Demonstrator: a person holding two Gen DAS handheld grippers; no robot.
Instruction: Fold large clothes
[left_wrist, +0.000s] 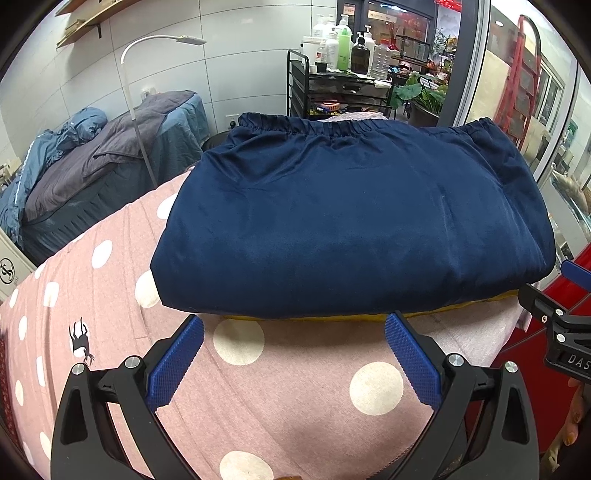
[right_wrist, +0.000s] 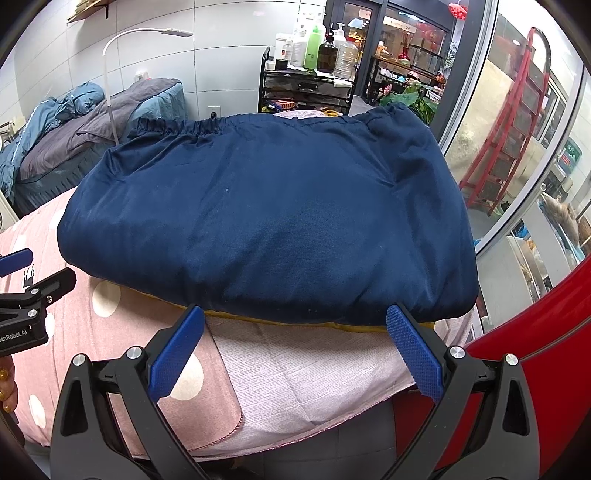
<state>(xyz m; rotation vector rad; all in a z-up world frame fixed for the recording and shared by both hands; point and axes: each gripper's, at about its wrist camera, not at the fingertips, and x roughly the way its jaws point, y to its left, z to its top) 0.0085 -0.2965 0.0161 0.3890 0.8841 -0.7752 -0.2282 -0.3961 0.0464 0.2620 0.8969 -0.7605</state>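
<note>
A navy blue garment (left_wrist: 351, 218) with an elastic gathered hem at its far edge lies folded into a thick rectangle on a pink polka-dot cover (left_wrist: 258, 387). A yellow lining shows along its near edge (left_wrist: 332, 318). It also shows in the right wrist view (right_wrist: 266, 221). My left gripper (left_wrist: 293, 325) is open and empty, its fingertips just short of the garment's near edge. My right gripper (right_wrist: 295, 317) is open and empty, its tips at the near edge. Each gripper shows at the side of the other's view.
The pink cover's edge (right_wrist: 236, 424) falls off in front of the right gripper, with a red object (right_wrist: 535, 369) at right. Behind stand a bed with grey-blue bedding (left_wrist: 92, 162), a white floor lamp (left_wrist: 136, 110), a black cart with bottles (left_wrist: 343, 66) and a glass wall.
</note>
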